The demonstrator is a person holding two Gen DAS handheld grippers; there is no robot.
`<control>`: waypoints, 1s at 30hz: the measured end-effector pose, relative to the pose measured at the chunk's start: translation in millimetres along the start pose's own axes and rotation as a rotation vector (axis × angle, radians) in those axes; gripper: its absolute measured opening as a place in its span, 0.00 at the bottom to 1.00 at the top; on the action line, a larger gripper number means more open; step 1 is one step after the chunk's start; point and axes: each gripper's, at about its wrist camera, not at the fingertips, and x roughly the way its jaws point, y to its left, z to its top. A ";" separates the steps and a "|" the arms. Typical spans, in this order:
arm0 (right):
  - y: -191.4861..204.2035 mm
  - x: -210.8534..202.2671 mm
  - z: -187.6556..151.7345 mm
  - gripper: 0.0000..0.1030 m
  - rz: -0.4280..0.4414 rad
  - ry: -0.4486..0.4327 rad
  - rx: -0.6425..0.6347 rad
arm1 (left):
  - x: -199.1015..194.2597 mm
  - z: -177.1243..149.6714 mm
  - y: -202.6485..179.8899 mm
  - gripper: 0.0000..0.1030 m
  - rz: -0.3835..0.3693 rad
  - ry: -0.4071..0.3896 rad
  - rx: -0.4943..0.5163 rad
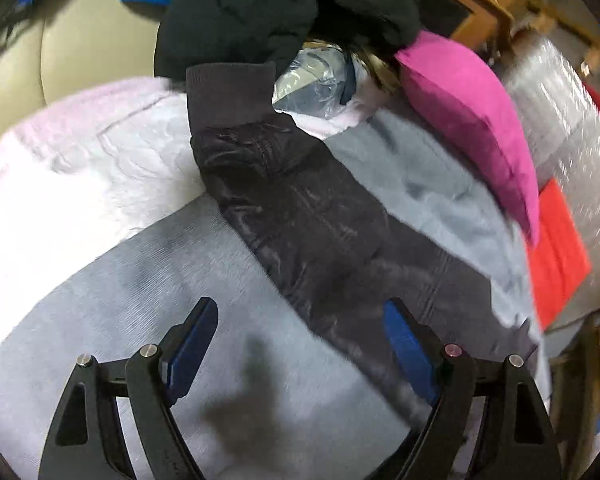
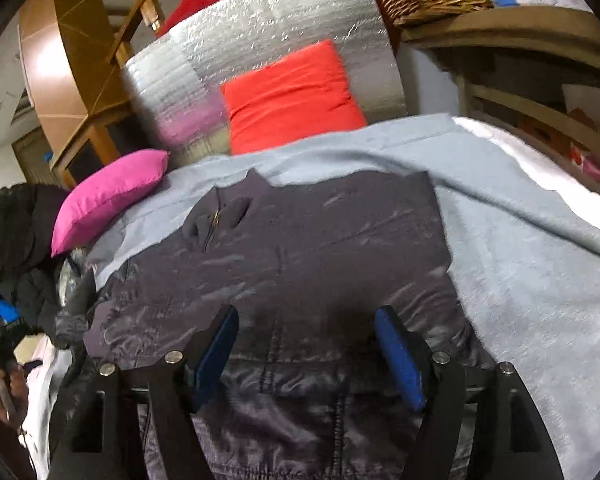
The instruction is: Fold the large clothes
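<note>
Lying spread on the grey blanket (image 2: 520, 280), collar toward the pillows: dark jacket (image 2: 300, 248), sleeve (image 1: 300, 200) stretching to the blanket's far edge. Hovering wide open and empty: left gripper (image 1: 300, 344) beside the sleeve, right gripper (image 2: 306, 344) over the body. Looking light, soft, slippery; likely pinching best at the ribbed cuff (image 1: 228, 88) or a seam.

I saw open grey blanket (image 1: 120, 300) beneath left gripper (image 1: 300, 344), jaws apart, nothing between. Dark jacket (image 2: 300, 248) lay flat under right gripper (image 2: 306, 354), jaws apart, unobstructed above. Far side was blocked by pink cushion (image 2: 108, 196), red cushion (image 2: 292, 96), silver foil roll (image 2: 260, 28). Black clothes heap (image 1: 260, 12) crowded sleeve cuff (image 1: 228, 88).
</note>
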 end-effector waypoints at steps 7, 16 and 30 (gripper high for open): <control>4.3 17.7 -9.5 0.71 -0.020 0.047 -0.044 | 32.4 20.5 18.0 0.68 -0.024 0.007 -0.065; 5.9 25.1 -10.9 0.72 -0.029 0.060 -0.053 | 66.5 35.5 22.3 0.23 -0.059 0.011 -0.075; -4.6 12.0 -5.0 0.72 0.018 0.037 0.052 | -56.4 -22.3 -130.9 0.09 -0.218 -0.251 0.345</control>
